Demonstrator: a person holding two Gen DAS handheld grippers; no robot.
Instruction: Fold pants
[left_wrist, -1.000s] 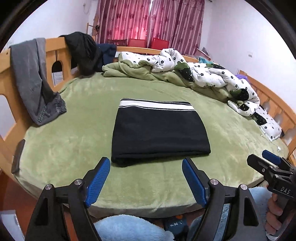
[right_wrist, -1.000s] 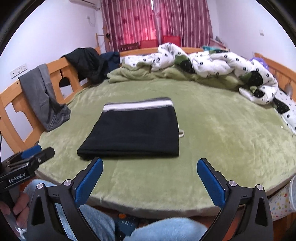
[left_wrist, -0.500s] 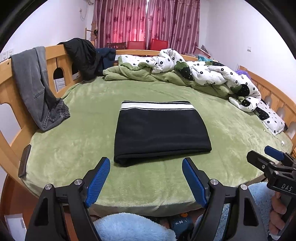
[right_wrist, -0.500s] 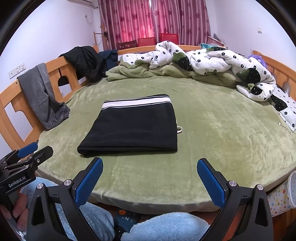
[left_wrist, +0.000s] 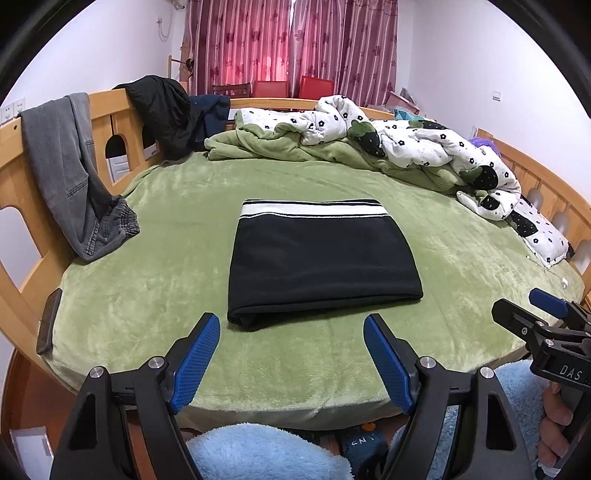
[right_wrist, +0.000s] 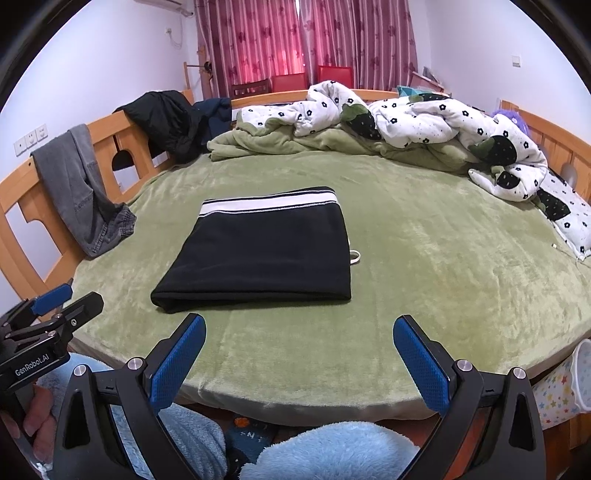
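Black pants (left_wrist: 317, 262) with a white-striped waistband lie folded into a flat rectangle on the green bed (left_wrist: 147, 280); they also show in the right wrist view (right_wrist: 262, 254). A small white drawstring loop (right_wrist: 354, 256) sticks out at their right edge. My left gripper (left_wrist: 291, 354) is open and empty, held back over the bed's near edge, apart from the pants. My right gripper (right_wrist: 299, 354) is open and empty, also near the front edge and to the right of the pants. Each gripper shows in the other's view, the right (left_wrist: 546, 314) and the left (right_wrist: 51, 306).
Grey jeans (left_wrist: 74, 173) hang over the wooden bed rail (left_wrist: 14, 173) on the left. A black jacket (left_wrist: 162, 107) drapes the far-left rail. A crumpled white flowered quilt (left_wrist: 424, 147) and green blanket (left_wrist: 266, 146) lie along the back and right. My light-blue fleece legs (right_wrist: 332, 450) are below.
Both grippers have drawn back and risen slightly from the bed, staying open. The folded pants have not moved.
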